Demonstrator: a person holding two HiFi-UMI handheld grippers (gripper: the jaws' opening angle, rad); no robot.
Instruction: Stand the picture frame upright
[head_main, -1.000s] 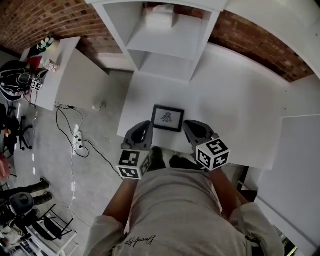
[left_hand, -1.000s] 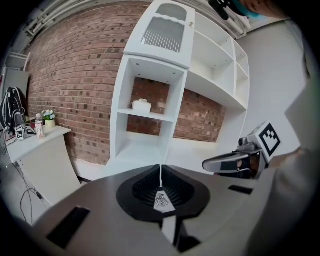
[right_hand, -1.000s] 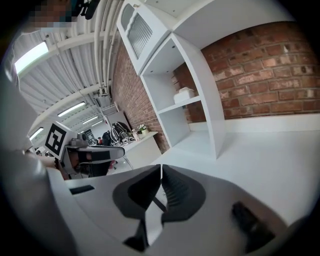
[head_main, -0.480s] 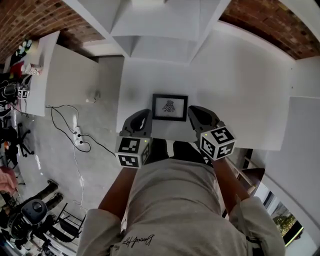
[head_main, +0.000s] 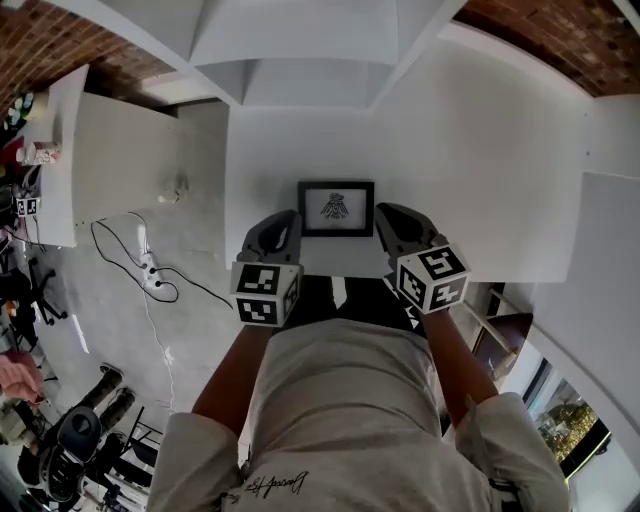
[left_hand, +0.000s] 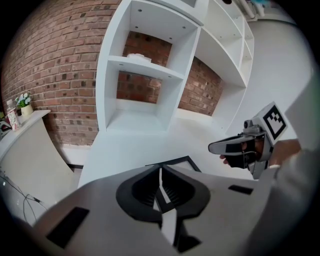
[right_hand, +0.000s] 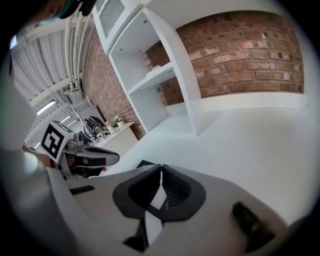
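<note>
A small black picture frame (head_main: 336, 208) with a dark drawing on white lies flat on the white table (head_main: 480, 150), close to its near edge. My left gripper (head_main: 285, 224) hovers just left of the frame, with its jaws shut and nothing between them. On the frame's right side my right gripper (head_main: 392, 217) is held the same way, also shut and empty. Neither one touches the frame. The left gripper view shows the frame's corner (left_hand: 181, 161) beyond the closed jaws and the right gripper (left_hand: 239, 146) off to the right. The right gripper view catches the left gripper (right_hand: 95, 157).
A white open shelf unit (head_main: 300, 45) stands at the table's back edge against a brick wall (left_hand: 55, 55). To the left, past the table's side edge, are a white counter (head_main: 110, 150) with small items and cables (head_main: 150, 270) on the floor.
The head view has tilted, so the frame and shelf sit higher in the picture. Both grippers stay shut beside the frame, which still lies flat.
</note>
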